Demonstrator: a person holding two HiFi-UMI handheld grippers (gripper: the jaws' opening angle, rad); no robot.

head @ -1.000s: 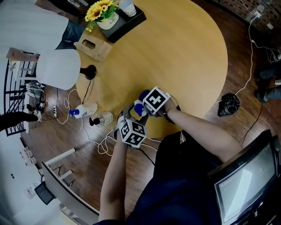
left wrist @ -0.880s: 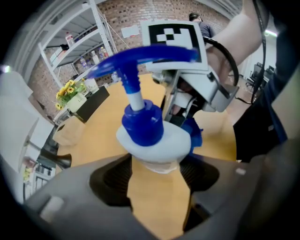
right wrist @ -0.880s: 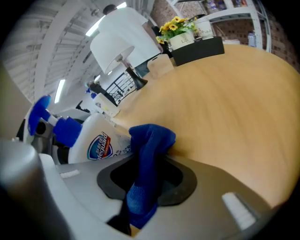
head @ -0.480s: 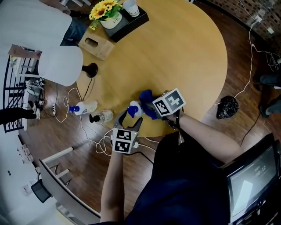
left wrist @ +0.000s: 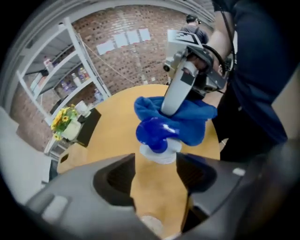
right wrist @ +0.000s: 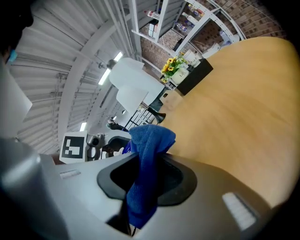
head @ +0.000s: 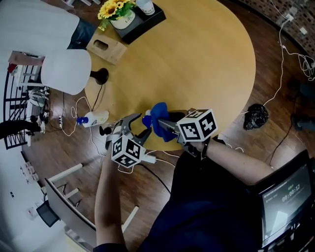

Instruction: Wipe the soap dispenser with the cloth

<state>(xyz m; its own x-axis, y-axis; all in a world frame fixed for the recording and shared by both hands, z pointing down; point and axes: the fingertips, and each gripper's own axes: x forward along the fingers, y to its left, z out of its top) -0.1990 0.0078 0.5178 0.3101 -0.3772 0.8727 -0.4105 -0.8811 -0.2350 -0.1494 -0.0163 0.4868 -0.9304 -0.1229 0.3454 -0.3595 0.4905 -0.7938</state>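
Note:
The soap dispenser (head: pixel 146 119) has a blue pump head (left wrist: pixel 154 133) and a white collar, and stands near the round table's front edge. My left gripper (head: pixel 137 127) points steeply down with the bottle's neck between its jaws (left wrist: pixel 155 161). The jaws are closing, and I see no pad pressing on it. My right gripper (head: pixel 167 124) is shut on the blue cloth (head: pixel 158 118), which hangs from between its jaws (right wrist: pixel 147 154). In the left gripper view the cloth (left wrist: pixel 192 122) lies against the back of the pump head.
The wooden table (head: pixel 197 59) carries a black tray with a sunflower pot (head: pixel 115 12) and a tissue box (head: pixel 106 47) at its far left. A white lamp (head: pixel 66 71) stands beside it. Bottles (head: pixel 93 119), cables and a black bag (head: pixel 256 117) lie on the floor.
Both grippers have risen. The right one swung the cloth up against the pump head. The left one shifted left and its jaws narrowed.

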